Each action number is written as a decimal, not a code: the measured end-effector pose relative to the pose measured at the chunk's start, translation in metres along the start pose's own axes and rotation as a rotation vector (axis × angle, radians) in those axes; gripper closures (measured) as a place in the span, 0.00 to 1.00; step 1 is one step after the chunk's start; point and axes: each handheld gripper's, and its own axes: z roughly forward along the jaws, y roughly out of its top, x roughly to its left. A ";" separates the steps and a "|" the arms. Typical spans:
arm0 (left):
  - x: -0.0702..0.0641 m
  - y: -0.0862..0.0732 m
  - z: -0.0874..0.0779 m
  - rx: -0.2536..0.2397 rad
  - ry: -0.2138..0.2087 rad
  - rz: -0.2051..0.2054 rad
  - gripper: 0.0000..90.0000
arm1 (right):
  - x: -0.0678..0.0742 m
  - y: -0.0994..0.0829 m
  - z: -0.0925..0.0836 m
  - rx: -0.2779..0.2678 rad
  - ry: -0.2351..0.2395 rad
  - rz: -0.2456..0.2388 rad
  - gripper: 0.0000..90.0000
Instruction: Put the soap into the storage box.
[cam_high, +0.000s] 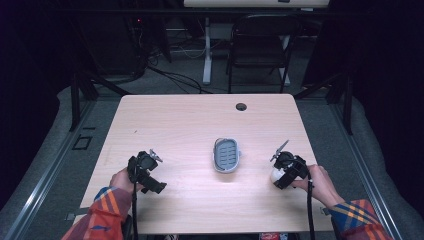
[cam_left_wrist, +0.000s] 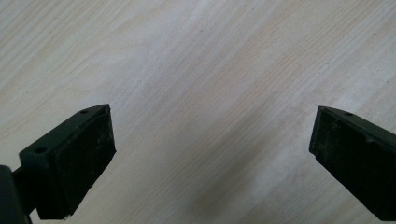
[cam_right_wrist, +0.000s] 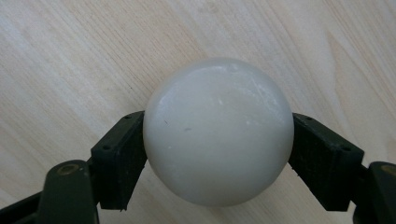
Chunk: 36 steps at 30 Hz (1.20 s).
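Note:
A smooth white ball (cam_right_wrist: 218, 130) sits between the two black jaws of my right gripper (cam_right_wrist: 218, 154), which is shut on it just above the wood. In the high view the ball (cam_high: 276, 175) shows under the right gripper (cam_high: 281, 175) near the table's right side. A grey oval dish with a slotted floor (cam_high: 227, 155) rests at the table's middle, left of that gripper. My left gripper (cam_high: 145, 172) hovers at the front left. Its jaws stand wide apart (cam_left_wrist: 210, 154) over bare wood, with nothing between them.
The light wood table (cam_high: 190, 125) has a round cable hole (cam_high: 241, 106) near its far edge. Beyond the table stand a black folding chair (cam_high: 260, 45) and a white desk leg (cam_high: 206, 50). A person's plaid sleeves (cam_high: 105, 210) come in from the bottom.

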 end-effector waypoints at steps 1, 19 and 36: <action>0.000 0.000 0.000 0.000 0.000 0.000 0.00 | 0.000 0.000 0.000 0.000 0.000 0.000 0.26; 0.000 0.000 0.001 0.001 0.000 -0.002 0.00 | 0.007 0.015 -0.002 -0.019 0.009 -0.033 0.26; 0.000 -0.001 0.001 -0.004 0.001 -0.002 0.00 | 0.006 0.030 -0.003 -0.028 0.002 -0.052 0.26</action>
